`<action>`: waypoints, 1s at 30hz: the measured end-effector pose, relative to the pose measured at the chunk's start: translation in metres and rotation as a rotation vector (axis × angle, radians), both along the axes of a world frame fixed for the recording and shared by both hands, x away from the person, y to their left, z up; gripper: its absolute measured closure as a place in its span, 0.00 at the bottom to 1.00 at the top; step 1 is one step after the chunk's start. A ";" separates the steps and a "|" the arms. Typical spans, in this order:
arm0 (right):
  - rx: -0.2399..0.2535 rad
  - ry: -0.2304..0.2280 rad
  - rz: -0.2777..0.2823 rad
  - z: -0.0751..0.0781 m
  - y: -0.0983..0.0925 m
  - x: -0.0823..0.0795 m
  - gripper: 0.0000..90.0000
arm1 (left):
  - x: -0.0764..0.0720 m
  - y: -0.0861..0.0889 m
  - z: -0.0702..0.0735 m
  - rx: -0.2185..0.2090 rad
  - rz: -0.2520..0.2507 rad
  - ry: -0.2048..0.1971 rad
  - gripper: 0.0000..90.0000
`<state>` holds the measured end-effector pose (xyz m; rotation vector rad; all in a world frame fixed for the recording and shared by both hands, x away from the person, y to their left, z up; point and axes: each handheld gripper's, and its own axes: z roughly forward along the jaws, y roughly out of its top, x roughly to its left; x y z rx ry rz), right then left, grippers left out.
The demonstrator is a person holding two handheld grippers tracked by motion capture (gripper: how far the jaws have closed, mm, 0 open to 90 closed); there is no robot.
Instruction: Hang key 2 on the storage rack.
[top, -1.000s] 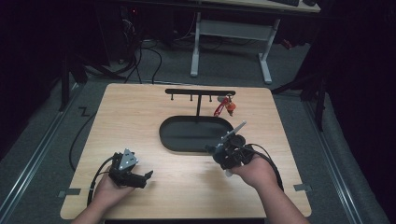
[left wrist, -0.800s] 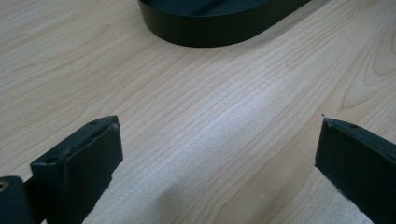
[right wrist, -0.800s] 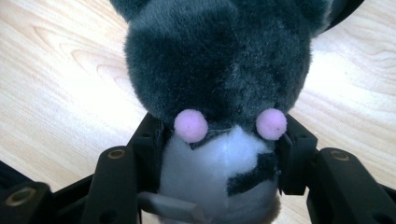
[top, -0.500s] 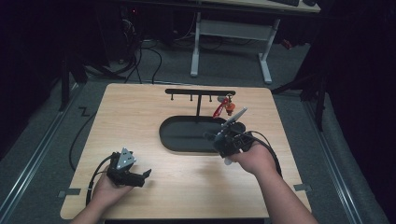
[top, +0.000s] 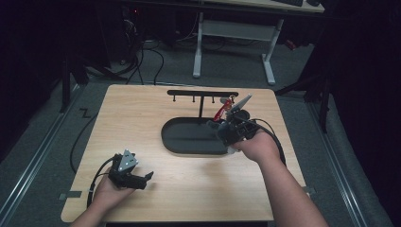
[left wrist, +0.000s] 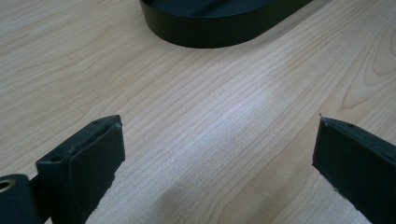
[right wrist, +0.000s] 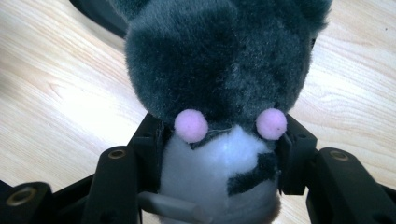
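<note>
Over the right end of the black tray (top: 189,142), the right gripper (top: 226,126) had its jaws clamped on a grey and white plush toy (right wrist: 219,88), pressing its white body from both sides. Close behind it stood a black hook rack (top: 202,93) with something red (top: 221,109) hanging from it. Near the table's (top: 142,118) front left corner the left gripper (left wrist: 215,163) rested low, jaws wide apart with bare wood between them.

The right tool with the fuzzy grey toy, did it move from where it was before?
Yes. The right tool, gripping the grey plush toy, moved away from the person, from beside the black tray toward the hook rack.
</note>
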<state>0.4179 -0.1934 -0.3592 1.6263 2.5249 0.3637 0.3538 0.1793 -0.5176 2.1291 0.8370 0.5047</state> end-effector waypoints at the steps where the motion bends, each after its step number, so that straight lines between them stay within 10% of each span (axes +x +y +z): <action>1: 0.005 -0.004 0.007 0.000 0.000 0.002 0.52 | 0.000 0.000 0.000 0.000 0.000 0.000 0.03; 30: 0.001 -0.050 -0.018 0.039 0.012 0.034 0.53 | 0.000 0.001 0.000 0.006 -0.023 0.018 0.04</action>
